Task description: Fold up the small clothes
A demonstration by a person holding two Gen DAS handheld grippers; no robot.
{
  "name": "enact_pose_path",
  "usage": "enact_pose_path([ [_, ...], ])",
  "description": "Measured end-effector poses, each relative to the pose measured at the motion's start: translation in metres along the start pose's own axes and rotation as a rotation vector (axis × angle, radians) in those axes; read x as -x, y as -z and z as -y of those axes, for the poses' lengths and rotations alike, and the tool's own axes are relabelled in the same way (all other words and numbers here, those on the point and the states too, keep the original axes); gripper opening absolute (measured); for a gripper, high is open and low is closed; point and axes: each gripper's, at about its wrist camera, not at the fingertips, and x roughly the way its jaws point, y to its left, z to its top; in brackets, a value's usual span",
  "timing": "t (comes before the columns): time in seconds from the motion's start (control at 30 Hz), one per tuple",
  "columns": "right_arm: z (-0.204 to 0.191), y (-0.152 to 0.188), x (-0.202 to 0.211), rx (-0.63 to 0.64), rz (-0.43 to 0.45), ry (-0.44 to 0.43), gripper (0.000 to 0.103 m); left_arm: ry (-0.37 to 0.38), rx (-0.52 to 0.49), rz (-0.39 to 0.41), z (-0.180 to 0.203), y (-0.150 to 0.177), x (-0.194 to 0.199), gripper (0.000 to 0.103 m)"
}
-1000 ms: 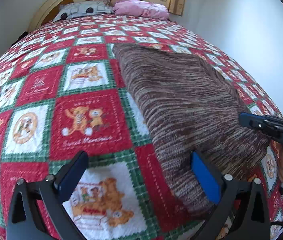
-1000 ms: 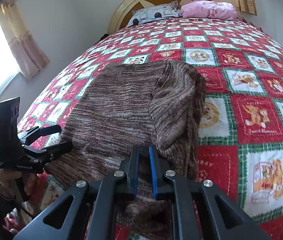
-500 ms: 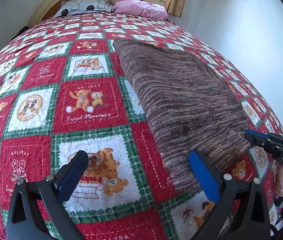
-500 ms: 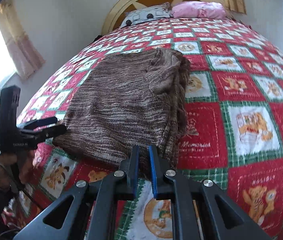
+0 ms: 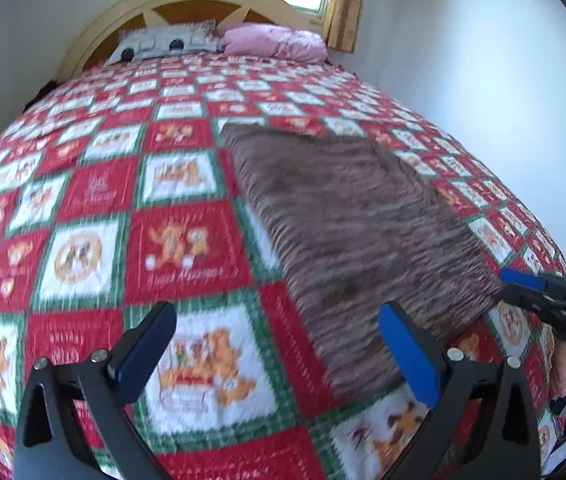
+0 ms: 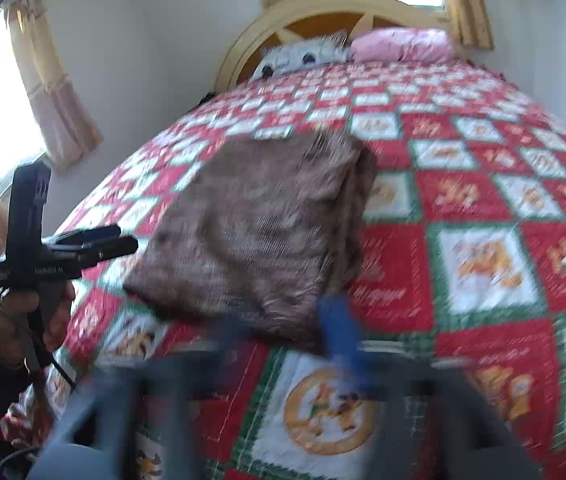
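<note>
A brown striped knit garment [image 5: 359, 232] lies folded on the red, white and green quilt [image 5: 179, 240]; it also shows in the right wrist view [image 6: 259, 224]. My left gripper [image 5: 275, 352] is open and empty, above the quilt just short of the garment's near left corner. My right gripper [image 6: 283, 328] is motion-blurred at the garment's near edge; its fingers look parted, with nothing visibly held. In the left wrist view it [image 5: 523, 284] sits at the garment's right corner. The left gripper [image 6: 123, 240] shows at the left in the right wrist view.
A grey pillow [image 5: 167, 42] and a pink pillow [image 5: 275, 40] lie against the arched headboard [image 5: 203, 0]. White walls flank the bed. A curtained window [image 6: 23, 92] is on the left in the right wrist view.
Both grippers have pulled back from the garment toward the foot of the bed. The right gripper, shut before, now looks parted and blurred. The garment lies still.
</note>
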Motion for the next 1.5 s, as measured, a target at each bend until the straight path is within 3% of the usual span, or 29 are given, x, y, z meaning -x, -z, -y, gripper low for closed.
enact_pose_path([
  [0.2,0.021,-0.040,-0.009,-0.047,0.049,0.041,0.091,0.004,0.000,-0.044,0.012,-0.007,-0.027,0.103],
  [0.43,0.068,-0.089,-0.065,-0.154,0.000,0.018,0.091,0.050,0.082,-0.106,0.006,-0.003,-0.046,0.103],
  [0.53,0.084,-0.104,-0.093,-0.200,-0.029,0.007,0.079,0.043,0.071,-0.103,0.007,-0.003,-0.047,0.103],
  [0.57,0.085,-0.106,-0.098,-0.199,-0.034,0.006,0.075,0.036,0.063,-0.105,0.008,-0.003,-0.048,0.103],
  [0.77,0.084,-0.116,-0.125,-0.156,-0.075,0.011,0.074,0.019,0.037,-0.102,0.013,-0.002,-0.052,0.103],
  [0.87,0.084,-0.119,-0.136,-0.153,-0.094,0.011,0.065,0.016,0.029,-0.103,0.013,-0.002,-0.053,0.103],
  [1.27,0.086,-0.127,-0.160,-0.197,-0.110,-0.028,0.059,0.004,0.005,-0.115,0.017,-0.004,-0.060,0.103],
  [1.33,0.088,-0.128,-0.161,-0.209,-0.106,-0.034,0.057,0.006,0.004,-0.117,0.017,-0.005,-0.061,0.103],
  [1.4,0.090,-0.128,-0.161,-0.219,-0.103,-0.038,0.044,0.008,0.003,-0.115,0.017,-0.005,-0.061,0.103],
  [1.5,0.091,-0.128,-0.163,-0.218,-0.107,-0.055,0.042,0.009,0.002,-0.111,0.018,-0.006,-0.061,0.103],
])
